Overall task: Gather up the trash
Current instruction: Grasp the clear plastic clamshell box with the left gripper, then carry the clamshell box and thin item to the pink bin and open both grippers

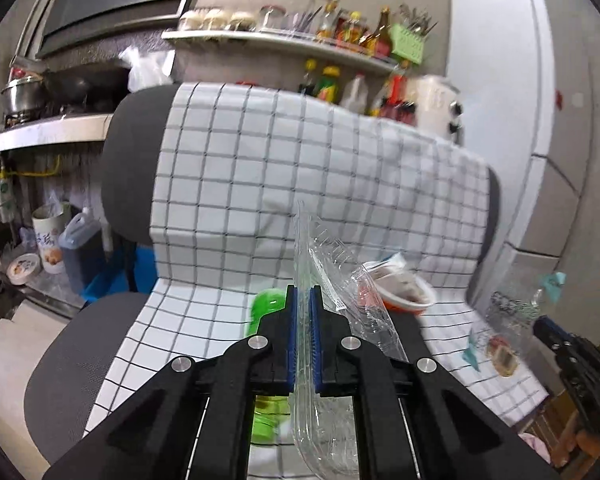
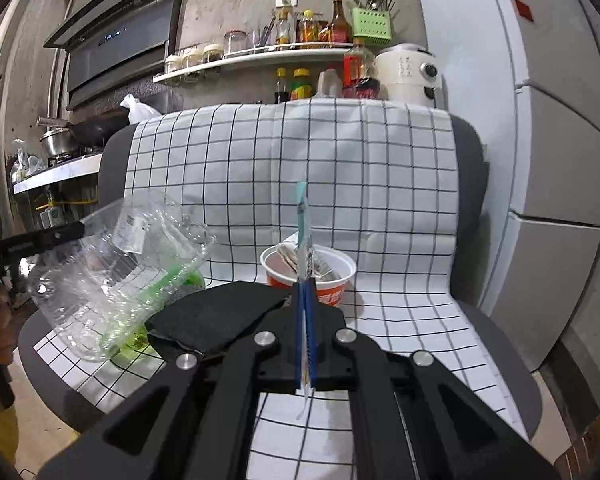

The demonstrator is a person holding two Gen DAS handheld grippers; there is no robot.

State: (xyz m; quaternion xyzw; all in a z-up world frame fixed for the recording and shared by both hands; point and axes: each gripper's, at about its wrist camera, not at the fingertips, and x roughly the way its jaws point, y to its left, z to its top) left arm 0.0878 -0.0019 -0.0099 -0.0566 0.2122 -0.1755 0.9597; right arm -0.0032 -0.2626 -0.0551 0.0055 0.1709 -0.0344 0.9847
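My left gripper point(image 1: 304, 292) is shut on the wall of a clear plastic container point(image 1: 324, 360), held up above the seat. The right wrist view shows that container point(image 2: 112, 280) hanging tilted from the left gripper point(image 2: 82, 230). Under it lies a green bottle point(image 2: 160, 284) point(image 1: 268, 304). My right gripper point(image 2: 305, 284) is shut on a thin teal-and-white wrapper point(image 2: 303, 224), which stands upright between the pads. A red instant-noodle cup point(image 2: 324, 280) point(image 1: 408, 292) with scraps inside sits on the seat behind it. The right gripper point(image 1: 540, 326) shows at the left view's right edge.
Everything lies on a grey chair draped with a white checked cloth point(image 2: 400, 200) point(image 1: 220, 180). A black sheet point(image 2: 216, 316) lies beside my right fingers. A counter with pots point(image 1: 24, 96) is to the left, a shelf of bottles point(image 2: 300, 28) behind, a white fridge point(image 2: 540, 120) to the right.
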